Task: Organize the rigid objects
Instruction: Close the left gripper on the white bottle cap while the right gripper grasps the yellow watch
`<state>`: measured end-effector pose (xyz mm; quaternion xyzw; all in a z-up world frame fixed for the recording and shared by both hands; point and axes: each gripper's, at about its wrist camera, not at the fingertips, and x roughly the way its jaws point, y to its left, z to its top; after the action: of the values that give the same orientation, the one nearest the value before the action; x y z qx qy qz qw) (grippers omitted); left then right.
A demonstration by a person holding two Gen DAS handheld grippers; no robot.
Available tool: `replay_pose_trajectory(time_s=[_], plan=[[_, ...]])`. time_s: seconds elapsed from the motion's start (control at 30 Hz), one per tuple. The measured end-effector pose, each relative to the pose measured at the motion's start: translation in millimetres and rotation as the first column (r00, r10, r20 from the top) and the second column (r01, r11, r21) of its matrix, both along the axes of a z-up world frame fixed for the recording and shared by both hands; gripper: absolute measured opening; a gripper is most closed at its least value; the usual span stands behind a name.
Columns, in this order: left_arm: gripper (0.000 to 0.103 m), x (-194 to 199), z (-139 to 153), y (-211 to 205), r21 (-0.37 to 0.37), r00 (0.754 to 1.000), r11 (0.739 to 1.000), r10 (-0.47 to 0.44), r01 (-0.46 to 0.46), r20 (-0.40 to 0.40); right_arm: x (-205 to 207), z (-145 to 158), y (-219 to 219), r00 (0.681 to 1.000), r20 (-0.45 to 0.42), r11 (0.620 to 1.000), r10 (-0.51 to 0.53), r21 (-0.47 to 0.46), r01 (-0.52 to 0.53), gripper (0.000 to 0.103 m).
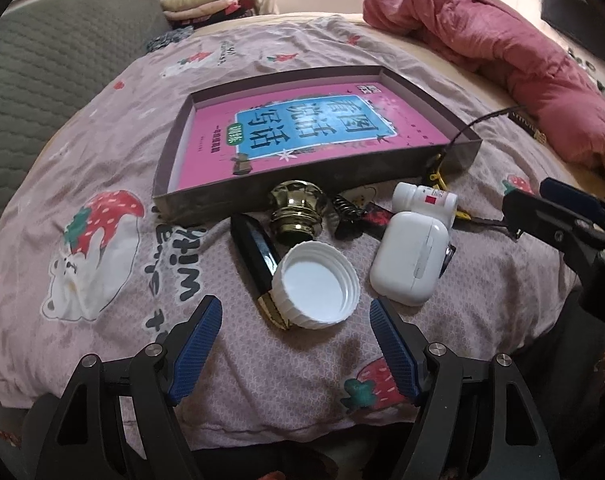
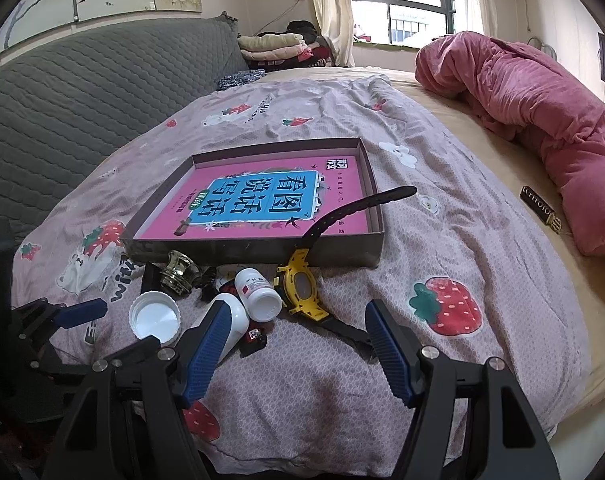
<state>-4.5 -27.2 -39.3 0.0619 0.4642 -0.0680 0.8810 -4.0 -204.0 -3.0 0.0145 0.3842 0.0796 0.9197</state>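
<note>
In the left wrist view, the left gripper (image 1: 295,322) is hovering over the near edge of the bedsheet (image 1: 102,168), its jaws spread wide and gripping nothing. Just beyond its fingertips a white cap (image 1: 316,284) is lying open side up, leaning against a black tube (image 1: 256,252) with a gold tip. Behind them a gold knob (image 1: 296,213) is standing just in front of the near wall of the shallow box (image 1: 302,186), with a small black spring (image 1: 346,206) beside it. Right of the cap a white case (image 1: 408,258) is lying flat, touching a white pill bottle (image 1: 424,200) behind it. Inside the box a pink book (image 1: 302,132) is lying flat. The right gripper (image 1: 542,216) is showing at the right edge; here I cannot tell how its jaws are standing.

In the right wrist view, the right gripper (image 2: 294,330) is hanging over the sheet's near edge with its jaws wide and holding nothing. Between and beyond its fingers a yellow watch (image 2: 302,286) is lying face up, one black strap rising over the box's (image 2: 258,250) near right corner. The pill bottle (image 2: 258,294) is lying on its side just left of the watch. A rolled pink quilt (image 2: 542,116) is resting along the bed's far right edge.
</note>
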Motion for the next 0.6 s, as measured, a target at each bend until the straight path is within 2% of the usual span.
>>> replay_pose_trajectory(time_s=[0.13,0.43,0.6], plan=[[0.077,3.0,-2.6,-2.4,0.018,1.0,1.0,0.002,-0.002,0.016,4.0,-3.3,-0.1,1.0,-0.006,1.0,-0.001,-0.004,0.001,0.069],[0.077,12.3,-12.7,-6.0,0.016,1.0,1.0,-0.011,0.011,-0.005,21.2,-14.0,1.6,0.999,-0.027,0.999,-0.032,-0.011,0.032,0.069],[0.077,16.2,-18.8,-10.8,0.029,1.0,0.999,-0.016,0.016,-0.01,37.3,-15.7,1.3,0.996,-0.04,0.997,-0.077,0.029,0.078,0.069]])
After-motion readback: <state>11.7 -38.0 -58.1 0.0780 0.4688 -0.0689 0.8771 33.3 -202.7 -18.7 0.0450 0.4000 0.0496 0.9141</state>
